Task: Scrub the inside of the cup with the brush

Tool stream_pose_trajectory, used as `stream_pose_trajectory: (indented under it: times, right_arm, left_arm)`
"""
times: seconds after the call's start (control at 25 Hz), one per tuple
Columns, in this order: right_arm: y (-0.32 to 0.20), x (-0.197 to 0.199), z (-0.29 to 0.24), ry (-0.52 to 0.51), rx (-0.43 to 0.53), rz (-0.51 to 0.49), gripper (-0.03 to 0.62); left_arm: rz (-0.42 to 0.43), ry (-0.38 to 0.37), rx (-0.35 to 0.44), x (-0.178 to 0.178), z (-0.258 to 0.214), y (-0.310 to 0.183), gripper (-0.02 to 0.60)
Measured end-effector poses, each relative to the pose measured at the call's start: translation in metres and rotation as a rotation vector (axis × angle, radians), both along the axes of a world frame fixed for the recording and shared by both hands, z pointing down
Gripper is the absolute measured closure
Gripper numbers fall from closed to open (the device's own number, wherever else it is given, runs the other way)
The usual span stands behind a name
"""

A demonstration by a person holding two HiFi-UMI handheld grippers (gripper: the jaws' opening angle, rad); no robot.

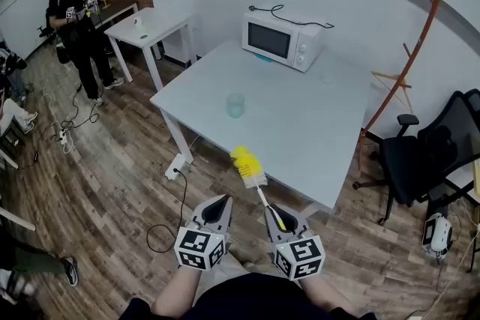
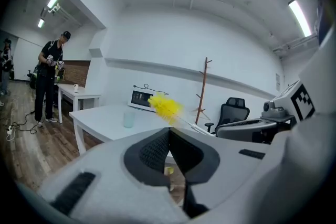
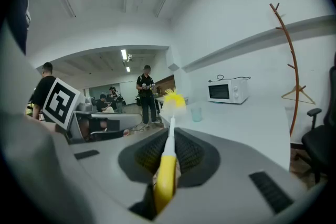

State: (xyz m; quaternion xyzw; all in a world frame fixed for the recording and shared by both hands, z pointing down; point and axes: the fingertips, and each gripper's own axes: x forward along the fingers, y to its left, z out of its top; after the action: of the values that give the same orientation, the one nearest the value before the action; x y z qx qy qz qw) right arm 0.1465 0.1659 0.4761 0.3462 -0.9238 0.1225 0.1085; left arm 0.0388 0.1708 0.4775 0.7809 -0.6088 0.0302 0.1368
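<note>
Far left, on the wood floor [image 1: 112, 183]: a person [image 1: 75, 19] in dark clothes, standing beside a small white table [image 1: 150, 25]. Nearer, by a leg of the big white table [image 1: 322, 139]: a power strip [image 1: 177, 165], with a black cable looping across the boards.

On the big table, left of middle: the cup [image 1: 235, 105], pale blue-green and see-through, upright, standing alone, well apart from both grippers. Behind it, toward the wall: a white microwave [image 1: 281, 40], with a black cord lying across its top.

Low in the head view, side by side, off the table's near edge: first the left gripper [image 2: 169, 132], fingers pressed together tip to tip, nothing between them. Just to its right, the right gripper [image 3: 169, 139], fingers pinching the yellow handle of the brush [image 1: 251, 170]. Handle lying along the jaws, thin white shaft running forward and up to the left. Yellow bristle head out in front, showing against the table's near edge in the head view, short of the cup and not touching it. In the left gripper view, the same bristle head raised in the air to the right of the cup, partly across the microwave.

Further right, against the wall: a bare reddish-brown coat stand [image 1: 416, 49]. Below and beside it, on the floor: a black office chair [image 1: 420, 154].
</note>
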Motion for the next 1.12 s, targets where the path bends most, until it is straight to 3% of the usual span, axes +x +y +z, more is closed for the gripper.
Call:
stream_pose_trajectory:
  times: [0.4,0.72,1.12]
  right_arm:
    - [0.008,0.005,0.002,-0.020,-0.009,-0.020,0.545]
    - [0.011,0.007,0.012,-0.032,-0.040,-0.019,0.545]
    - [-0.033,-0.005,0.019,-0.006,-0.056,0.012,0.545]
  left_arm:
    - [-0.038,-0.052,0.017,-0.001,0.001,0.008,0.565]
    - [-0.099,-0.045,0.000,-0.014,0.014,0.014,0.563]
    - [-0.089,-0.053,-0.011,-0.033,0.020,-0.039,0.563]
